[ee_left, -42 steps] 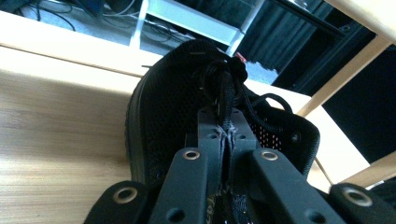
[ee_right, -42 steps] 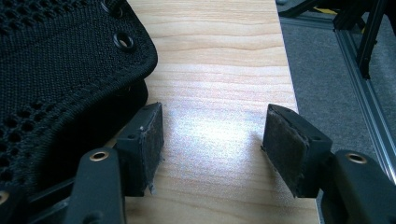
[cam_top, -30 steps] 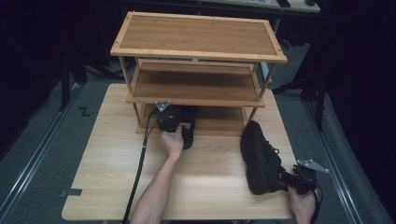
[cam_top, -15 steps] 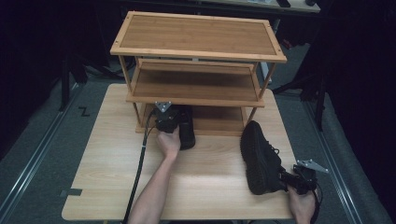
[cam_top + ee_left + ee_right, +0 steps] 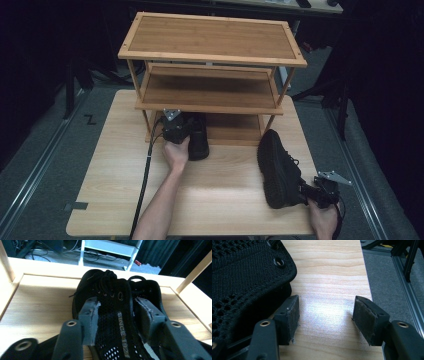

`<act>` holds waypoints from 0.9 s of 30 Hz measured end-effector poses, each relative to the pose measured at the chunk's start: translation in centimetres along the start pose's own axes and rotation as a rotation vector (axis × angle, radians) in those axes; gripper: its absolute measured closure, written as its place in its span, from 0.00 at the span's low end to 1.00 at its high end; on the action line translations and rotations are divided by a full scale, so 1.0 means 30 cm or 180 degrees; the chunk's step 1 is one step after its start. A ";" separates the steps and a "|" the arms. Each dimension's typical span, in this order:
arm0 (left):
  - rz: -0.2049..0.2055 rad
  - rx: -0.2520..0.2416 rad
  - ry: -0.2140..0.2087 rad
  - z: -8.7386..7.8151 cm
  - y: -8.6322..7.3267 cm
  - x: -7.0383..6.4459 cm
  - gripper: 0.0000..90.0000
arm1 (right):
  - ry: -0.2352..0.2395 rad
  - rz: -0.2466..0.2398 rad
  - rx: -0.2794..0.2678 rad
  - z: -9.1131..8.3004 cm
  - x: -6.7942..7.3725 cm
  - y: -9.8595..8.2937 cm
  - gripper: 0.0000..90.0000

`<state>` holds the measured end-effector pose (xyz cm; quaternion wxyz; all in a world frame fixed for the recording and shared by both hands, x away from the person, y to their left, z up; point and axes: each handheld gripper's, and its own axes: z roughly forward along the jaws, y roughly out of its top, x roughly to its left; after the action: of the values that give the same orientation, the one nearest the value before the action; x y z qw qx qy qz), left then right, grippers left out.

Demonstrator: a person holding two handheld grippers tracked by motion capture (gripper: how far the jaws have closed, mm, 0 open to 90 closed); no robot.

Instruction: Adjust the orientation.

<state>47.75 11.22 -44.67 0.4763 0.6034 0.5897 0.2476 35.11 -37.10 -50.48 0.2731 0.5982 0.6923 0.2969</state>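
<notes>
Left claw (image 5: 196,131) grips shoe (image 5: 198,137)

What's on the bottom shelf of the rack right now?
One black shoe, toe pointing inward, sits on the bottom shelf at its left end, with the left gripper closed on its tongue. The shelf's right part looks bare; the middle shelf hides its back.

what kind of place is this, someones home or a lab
Most likely a lab or recording studio, not a home. A small wooden table holding a shoe rack stands alone on grey carpet, ringed by black curtains, with metal rails on the floor and loose cables behind.
</notes>
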 end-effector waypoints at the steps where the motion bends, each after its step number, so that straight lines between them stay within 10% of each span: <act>1: 0.0027 -0.0002 -0.0004 -0.005 0.002 0.001 0.57 | 0.0000 0.0001 0.0000 0.000 0.000 0.000 0.43; 27: 0.0612 0.0074 -0.0078 -0.132 -0.004 0.046 0.47 | 0.0002 0.0010 0.0002 0.000 0.000 0.000 0.43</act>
<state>44.53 13.62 -43.46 0.4504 0.6658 0.5260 0.2779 35.13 -37.11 -50.48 0.2722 0.5993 0.6916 0.2974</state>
